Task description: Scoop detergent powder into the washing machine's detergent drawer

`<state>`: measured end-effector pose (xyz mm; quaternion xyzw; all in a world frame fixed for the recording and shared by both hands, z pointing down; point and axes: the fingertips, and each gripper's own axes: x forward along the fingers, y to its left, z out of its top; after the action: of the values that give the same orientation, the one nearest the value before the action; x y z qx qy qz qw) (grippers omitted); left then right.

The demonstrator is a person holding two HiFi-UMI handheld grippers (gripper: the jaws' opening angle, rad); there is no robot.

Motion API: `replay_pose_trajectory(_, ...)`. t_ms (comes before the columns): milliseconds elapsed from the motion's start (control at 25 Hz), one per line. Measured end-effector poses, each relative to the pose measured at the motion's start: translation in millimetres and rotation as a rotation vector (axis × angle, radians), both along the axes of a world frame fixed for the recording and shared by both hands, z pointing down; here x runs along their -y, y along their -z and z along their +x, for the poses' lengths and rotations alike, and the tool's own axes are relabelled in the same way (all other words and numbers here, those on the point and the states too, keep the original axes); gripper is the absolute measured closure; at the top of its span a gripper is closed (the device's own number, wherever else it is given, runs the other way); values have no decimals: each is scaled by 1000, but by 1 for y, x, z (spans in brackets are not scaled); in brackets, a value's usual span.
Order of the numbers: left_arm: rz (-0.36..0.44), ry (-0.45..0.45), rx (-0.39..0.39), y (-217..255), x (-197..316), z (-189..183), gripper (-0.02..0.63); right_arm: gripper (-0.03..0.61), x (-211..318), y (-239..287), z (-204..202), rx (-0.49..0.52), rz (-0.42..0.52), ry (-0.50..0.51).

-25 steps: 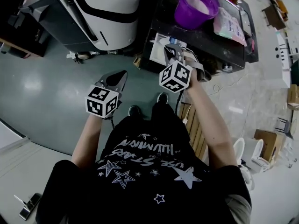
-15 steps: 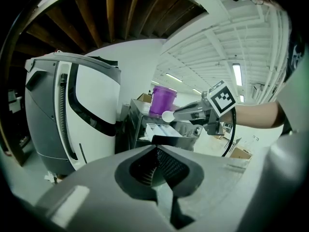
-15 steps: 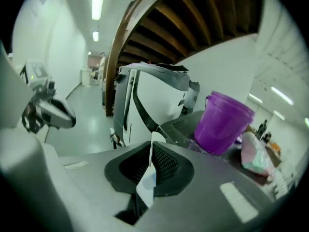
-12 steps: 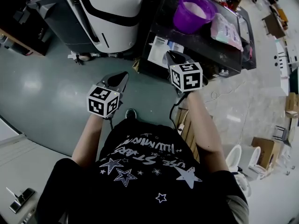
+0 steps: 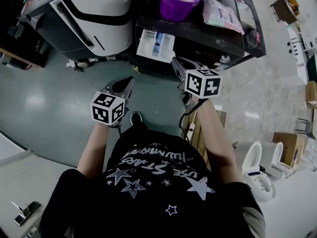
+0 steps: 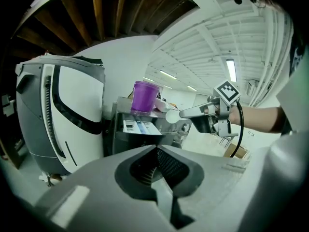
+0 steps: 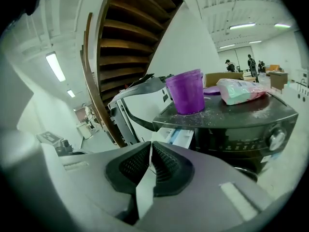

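The right gripper (image 7: 150, 151) is clamped on a white scoop (image 6: 172, 115); the left gripper (image 6: 157, 151) is closed on nothing. I would lift the scoop level into the purple powder tub (image 5: 180, 1), which stands above the open detergent drawer (image 5: 155, 44).

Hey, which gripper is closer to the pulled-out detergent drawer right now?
Right. The right gripper, holding a white scoop, is just below-right of the detergent drawer in the head view; the left gripper hangs lower and farther left, over the floor.
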<state>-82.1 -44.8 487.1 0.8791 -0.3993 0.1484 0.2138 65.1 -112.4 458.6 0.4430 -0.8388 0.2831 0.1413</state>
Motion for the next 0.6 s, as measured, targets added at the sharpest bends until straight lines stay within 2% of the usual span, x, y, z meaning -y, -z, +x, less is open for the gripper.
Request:
replay_pose_trajectory(200, 1, -14, 31, 3, -32, 21, 612, 543, -33, 0, 23, 38, 2, -7)
replay_pose_trajectory(600, 20, 31, 73, 15, -85, 44, 612, 543, -94, -2, 58, 119, -12, -6)
